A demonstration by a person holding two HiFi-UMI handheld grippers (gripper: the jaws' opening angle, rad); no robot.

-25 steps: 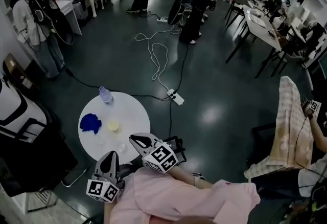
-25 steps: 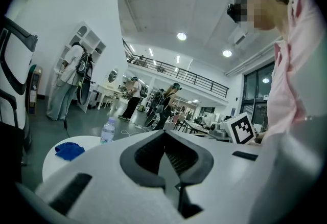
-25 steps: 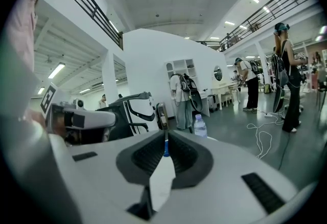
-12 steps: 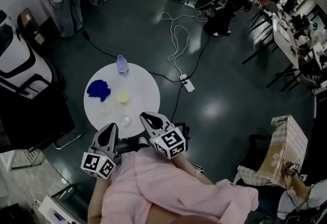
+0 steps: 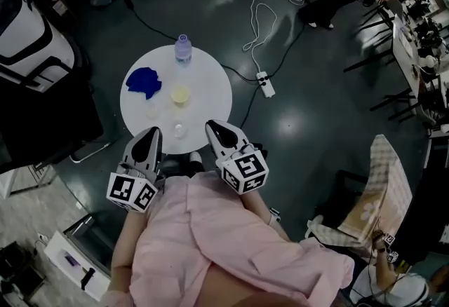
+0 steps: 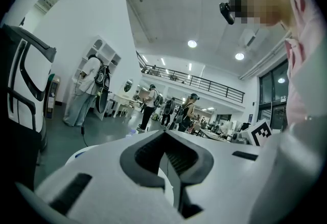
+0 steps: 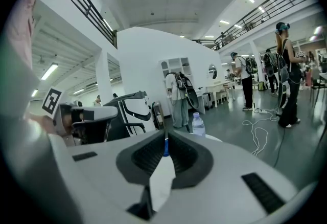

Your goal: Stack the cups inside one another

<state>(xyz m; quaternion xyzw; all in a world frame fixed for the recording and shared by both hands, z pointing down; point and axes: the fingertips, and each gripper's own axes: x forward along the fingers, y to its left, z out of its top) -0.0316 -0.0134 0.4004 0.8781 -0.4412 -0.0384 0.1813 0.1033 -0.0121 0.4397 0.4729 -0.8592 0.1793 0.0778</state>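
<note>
A small yellow cup stands near the middle of the round white table. Two clear cups stand apart from it, one to its left and one by the near edge. All three are separate and upright. My left gripper is shut and empty, its tip at the table's near edge, left of the nearest clear cup. My right gripper is also shut and empty, just right of that cup. In the gripper views the left gripper and right gripper show meeting jaws with nothing in them.
A blue cloth lies on the table's left side and a water bottle stands at its far edge. A black and white chair sits to the left. Cables and a power strip lie on the dark floor beyond.
The head view has tipped further down, so the table sits higher in the picture. My left gripper has come forward to the table's near edge. The cups have not moved.
</note>
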